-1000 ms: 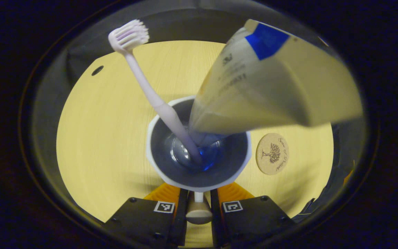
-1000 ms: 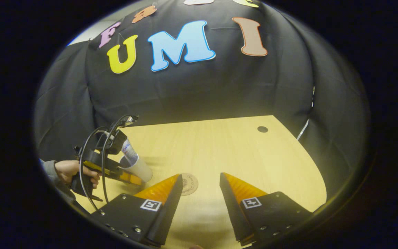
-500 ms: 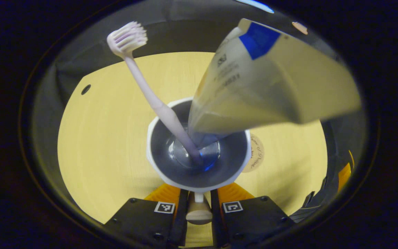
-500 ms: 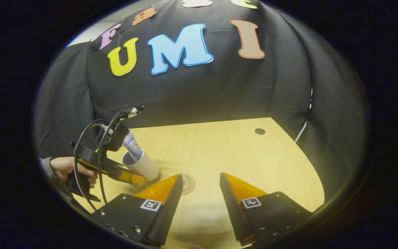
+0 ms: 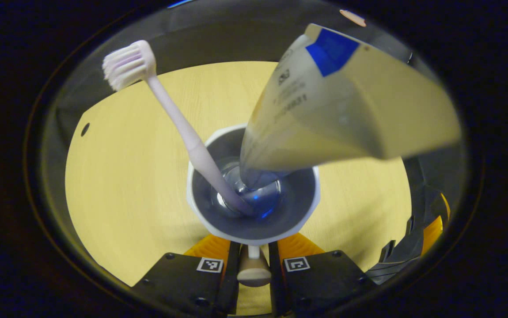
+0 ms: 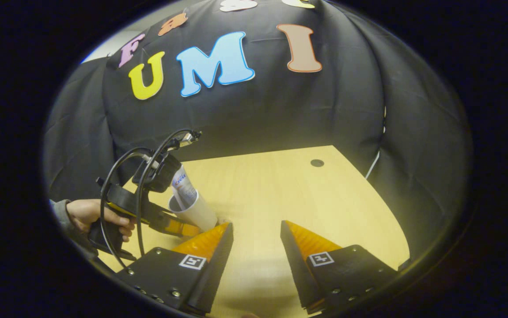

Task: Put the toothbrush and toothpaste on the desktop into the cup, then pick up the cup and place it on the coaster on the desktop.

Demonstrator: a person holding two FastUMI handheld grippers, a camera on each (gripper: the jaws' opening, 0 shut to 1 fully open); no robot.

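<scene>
Late stage of the task. In the left gripper view, the pale lilac plastic toothbrush, bristles up, and the white toothpaste tube with a blue band both stand inside the white faceted plastic cup, their lower ends resting on its grey inner floor, so the loading step appears complete. The left gripper is closed on the near wall of the cup, one finger on each side of its rim, and looks down into the cup from above. In the right gripper view, that gripper, held by a person's hand, carries the cup tilted above the light wooden tabletop; whether its base touches the surface cannot be told. The right gripper hangs near the tabletop with its fingers spread wide and nothing between them. The coaster cannot be made out; it may lie beneath the cup. What remains, by this reading, is to set the cup squarely down on the coaster and release it.
</scene>
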